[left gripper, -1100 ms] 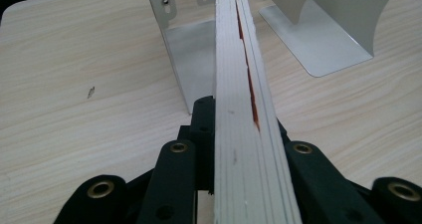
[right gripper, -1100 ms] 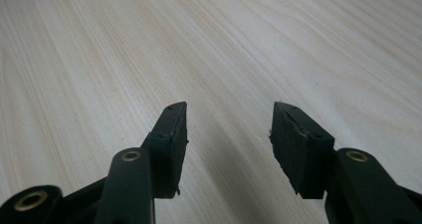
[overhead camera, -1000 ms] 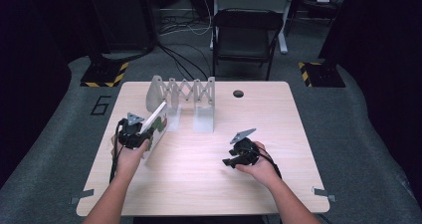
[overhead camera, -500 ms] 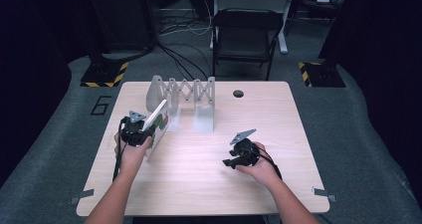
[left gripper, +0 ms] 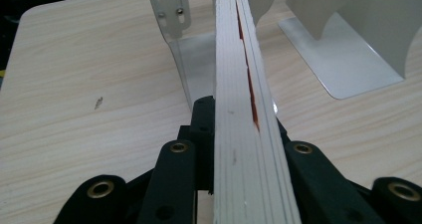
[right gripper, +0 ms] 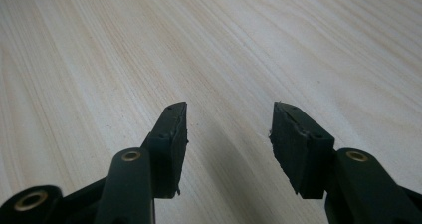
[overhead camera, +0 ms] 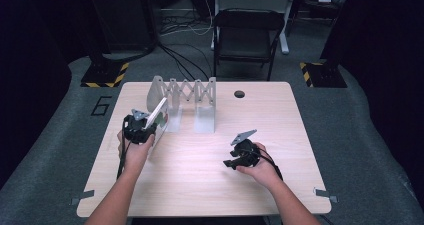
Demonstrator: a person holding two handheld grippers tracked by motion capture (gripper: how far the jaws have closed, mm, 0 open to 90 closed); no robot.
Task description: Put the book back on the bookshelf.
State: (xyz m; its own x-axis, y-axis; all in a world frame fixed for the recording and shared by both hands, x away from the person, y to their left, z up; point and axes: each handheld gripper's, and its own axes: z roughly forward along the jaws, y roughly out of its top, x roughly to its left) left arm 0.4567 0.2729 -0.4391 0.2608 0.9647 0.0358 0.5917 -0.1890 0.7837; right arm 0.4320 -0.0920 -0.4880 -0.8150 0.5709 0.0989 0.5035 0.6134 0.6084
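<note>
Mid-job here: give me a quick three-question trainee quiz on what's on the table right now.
1. True or false: the left gripper is shut on the thin book.
2. What stands just beyond the book: A) the expanding metal rack, B) a bowl, C) a box?
3. What lies between the right gripper's fingers?

Key:
1. True.
2. A.
3. Nothing; they are apart over bare table.
</note>
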